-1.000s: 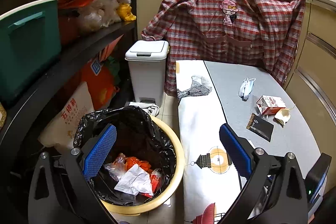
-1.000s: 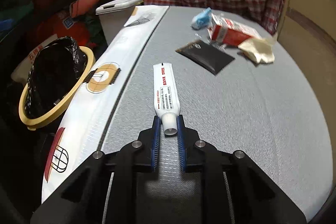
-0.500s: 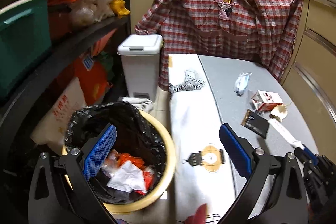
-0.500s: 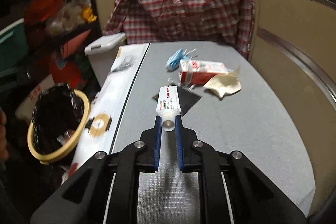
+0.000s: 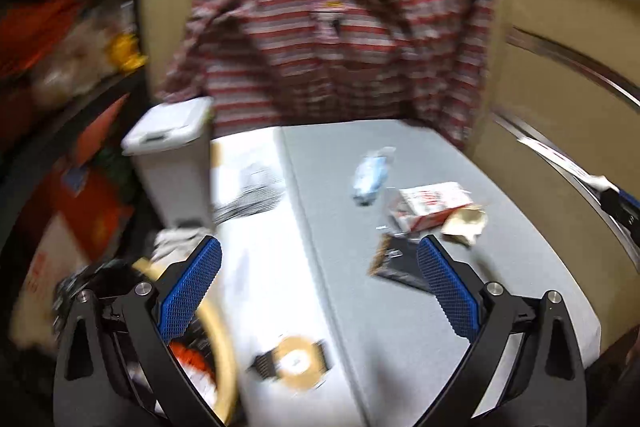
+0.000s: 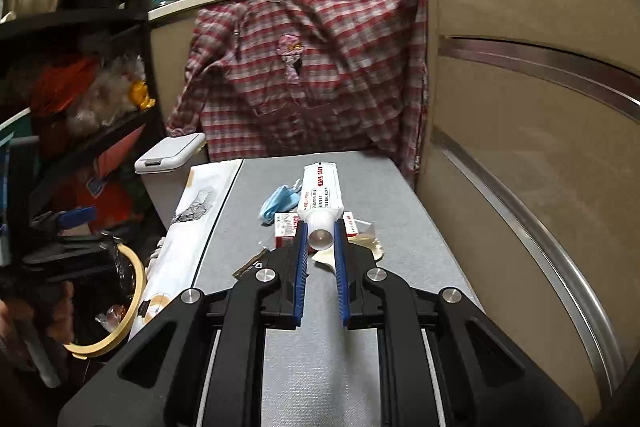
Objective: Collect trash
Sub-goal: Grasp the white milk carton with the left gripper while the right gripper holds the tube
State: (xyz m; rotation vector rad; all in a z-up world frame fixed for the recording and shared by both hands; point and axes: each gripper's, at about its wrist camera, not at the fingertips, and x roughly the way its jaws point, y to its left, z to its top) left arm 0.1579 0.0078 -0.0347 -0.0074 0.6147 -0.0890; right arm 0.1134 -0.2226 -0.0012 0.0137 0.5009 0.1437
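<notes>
the right gripper [image 6: 321, 239] was clamped narrow on the capped end of the white toothpaste tube [image 6: 320, 195], and the tube, which a second before lay flat on the grey table [image 6: 400, 227], now stood clear of it, pointing away over the other litter. so the pick had succeeded: the tube had left the table and was in the air, well to the right of the yellow-rimmed trash bin [image 6: 132, 291] with its black liner, which sat on the floor just beside the table's left edge.

the left gripper [image 5: 320, 291] stood wide with nothing between its blue pads. its view had swung from over the bin to over the table, the picture smeared by the motion, and the bin showed only at its lower left. ahead of it on the table lay a blue face mask [image 5: 370, 175], a red-and-white carton [image 5: 432, 203], a crumpled wrapper [image 5: 466, 225] touching the carton, and a black sachet [image 5: 396, 263] nearest the bin.

by my reading, one piece was on its way to the bin and four waited; the left gripper looked to be heading for the sachet.
</notes>
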